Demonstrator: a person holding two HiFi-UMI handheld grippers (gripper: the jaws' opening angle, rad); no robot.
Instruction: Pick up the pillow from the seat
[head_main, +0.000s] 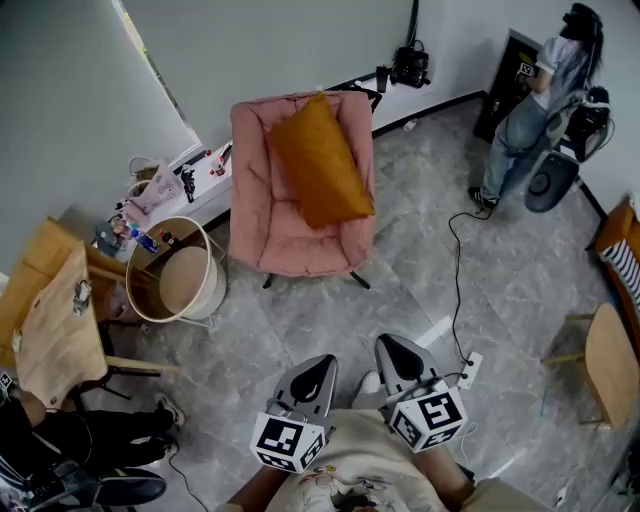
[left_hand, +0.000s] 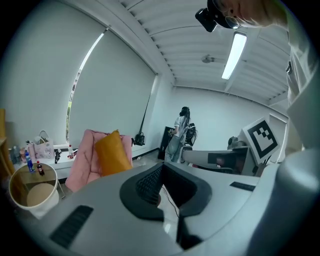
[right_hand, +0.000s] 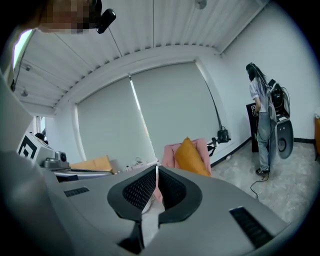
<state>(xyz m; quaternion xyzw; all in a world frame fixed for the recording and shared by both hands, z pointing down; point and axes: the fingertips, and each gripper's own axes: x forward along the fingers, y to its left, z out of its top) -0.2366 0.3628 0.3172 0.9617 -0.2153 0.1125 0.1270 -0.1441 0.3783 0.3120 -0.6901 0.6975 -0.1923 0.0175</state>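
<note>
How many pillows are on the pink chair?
1. The orange pillow leans diagonally across the pink chair, over its seat and backrest; another could be hidden under it.

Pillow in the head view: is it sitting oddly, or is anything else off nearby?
The orange pillow leans against the back of the pink chair, not flat on the seat, its top corner poking above the rim. A loose cable trails across the floor right of the chair. Nothing looks spilled.
</note>
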